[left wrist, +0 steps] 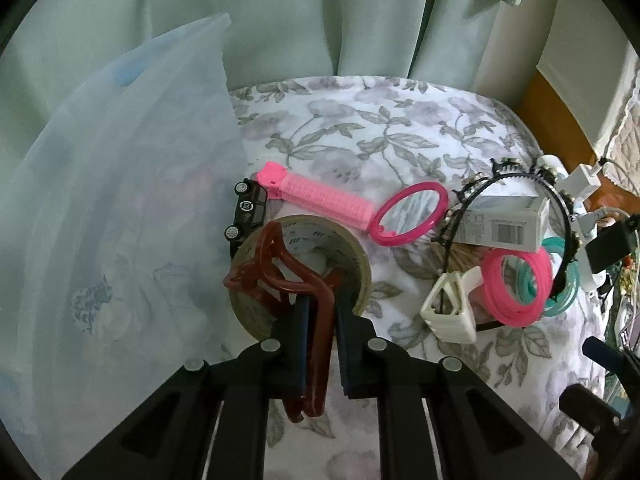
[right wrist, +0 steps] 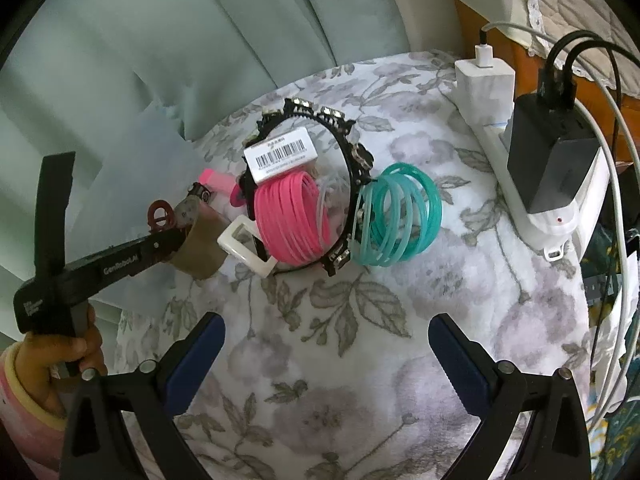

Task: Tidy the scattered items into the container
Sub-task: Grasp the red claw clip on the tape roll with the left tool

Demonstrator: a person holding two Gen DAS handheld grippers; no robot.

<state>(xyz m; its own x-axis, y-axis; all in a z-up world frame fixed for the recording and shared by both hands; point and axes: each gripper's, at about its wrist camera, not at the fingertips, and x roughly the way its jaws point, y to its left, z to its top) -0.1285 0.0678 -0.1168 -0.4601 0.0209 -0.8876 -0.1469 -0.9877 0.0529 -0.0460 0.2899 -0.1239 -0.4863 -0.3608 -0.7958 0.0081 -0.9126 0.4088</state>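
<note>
My left gripper (left wrist: 322, 304) is shut on a dark red claw hair clip (left wrist: 276, 268), held over a brown tape roll (left wrist: 360, 268). The right wrist view shows the same left gripper (right wrist: 160, 240) with the red clip (right wrist: 160, 214) at its tip. A translucent plastic bag (left wrist: 120, 208) stands to the left. On the floral cloth (left wrist: 360, 128) lie a black toy car (left wrist: 248, 212), a pink roller (left wrist: 320, 200), a pink hand mirror (left wrist: 412, 214) and a white claw clip (left wrist: 452, 312). My right gripper (right wrist: 326, 344) is open over bare cloth, with nothing between its fingers.
A black headband (right wrist: 352, 152) rings a barcoded white box (right wrist: 280, 152) and pink bangles (right wrist: 288, 216), with teal bangles (right wrist: 400, 220) beside them. A white power strip (right wrist: 540, 208) with chargers and cables lines the right edge. Green curtains (left wrist: 320, 20) hang behind.
</note>
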